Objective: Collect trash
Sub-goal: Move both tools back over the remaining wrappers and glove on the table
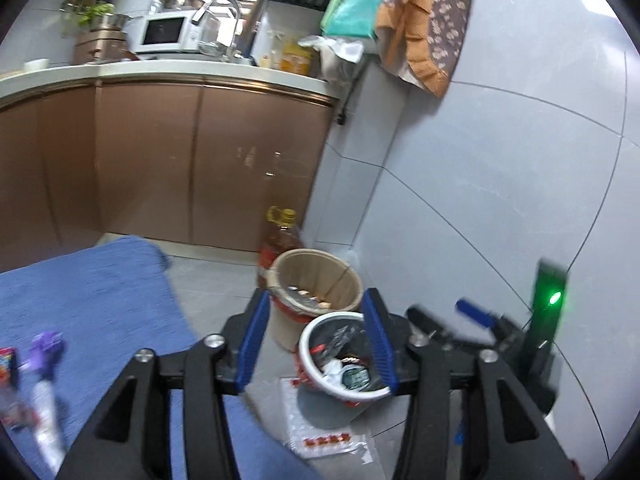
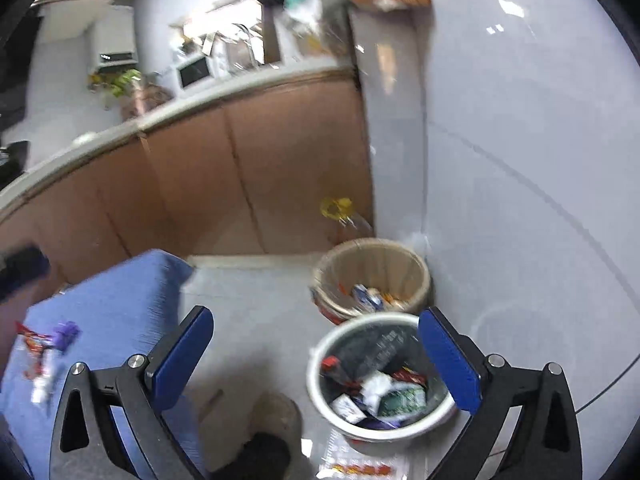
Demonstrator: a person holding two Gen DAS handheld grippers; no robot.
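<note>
Kitchen corner w/ grey tile floor (image 2: 256, 320), brown cabinets (image 1: 160, 152) behind, and a blue-covered table (image 1: 92, 300) on the near left. Landmark for everything below: the white-rimmed bin (image 2: 380, 376) on the floor by the wall.

Bin already holds a good heap: wrappers, crumpled white paper, a green packet, something red. So part of the job looks done. Just behind the bin, touching or nearly so, stands a beige bucket (image 2: 372, 276) w/ a few scraps at the bottom; behind that an oil bottle (image 1: 280, 236) against the cabinets.

Left gripper (image 1: 316, 344) hovers over the bin, blue fingers (image 1: 254, 344) moderately spread w/ nothing between them; the right pad overlaps the bin rim in view, contact can't be told. Right gripper (image 2: 316, 360) hangs above and to the bin's left, spread wide, also empty.

What's left, as far as can be seen:
- well left of the bin, on the blue cover: purple wrapper (image 2: 64, 334), red packet (image 2: 34, 340), white tube-like item (image 2: 40, 388). Blurry, exact count unclear.
- on the floor right in front of the bin: a clear plastic bag w/ red print (image 1: 328, 436), flat, partly under the bin's base.

Judgement: roughly mid-task, maybe past half. Both hands free, so prob. a fresh pick comes next, either table litter or the floor bag.
</note>
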